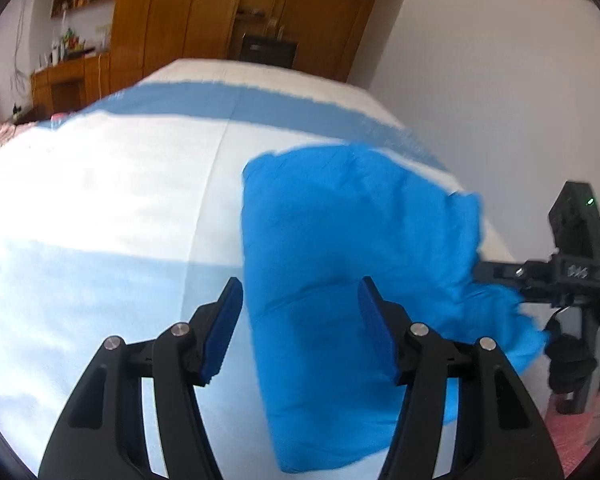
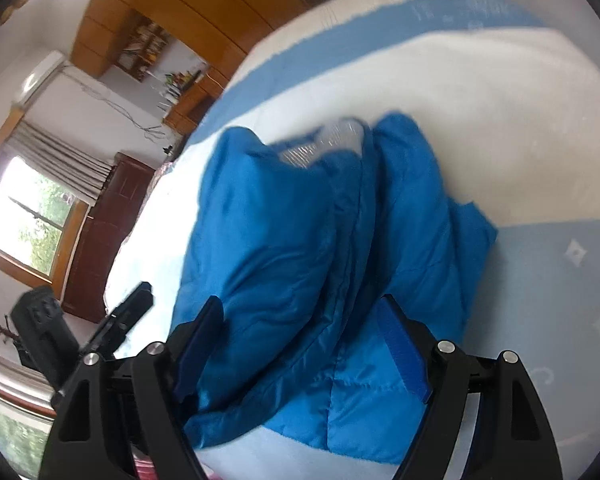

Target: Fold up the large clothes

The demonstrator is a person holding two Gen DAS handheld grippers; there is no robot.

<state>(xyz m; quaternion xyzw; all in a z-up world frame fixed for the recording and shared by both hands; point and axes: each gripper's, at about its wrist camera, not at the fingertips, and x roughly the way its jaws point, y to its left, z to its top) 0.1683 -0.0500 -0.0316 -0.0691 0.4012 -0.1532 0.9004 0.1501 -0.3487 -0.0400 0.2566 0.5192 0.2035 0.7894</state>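
A bright blue padded jacket (image 1: 360, 220) lies folded in a bundle on a white bed cover with blue stripes (image 1: 100, 200). My left gripper (image 1: 300, 284) is open above the bundle's left edge; the cloth lies below its fingers and neither pad presses on it. My right gripper (image 1: 572, 272) shows at the bundle's right side. In the right wrist view the jacket (image 2: 280, 220) fills the middle, with silvery lining (image 2: 332, 136) showing at its far end. My right gripper (image 2: 300, 304) stands open over the near end, gripping nothing. My left gripper (image 2: 128, 316) is at the jacket's left.
Wooden wardrobes and shelves (image 1: 204, 20) stand beyond the bed's far end. A white wall (image 1: 480, 60) runs along the bed's right side. A window with curtains (image 2: 32, 216) and a dark wooden cabinet (image 2: 104, 232) are off to the left in the right wrist view.
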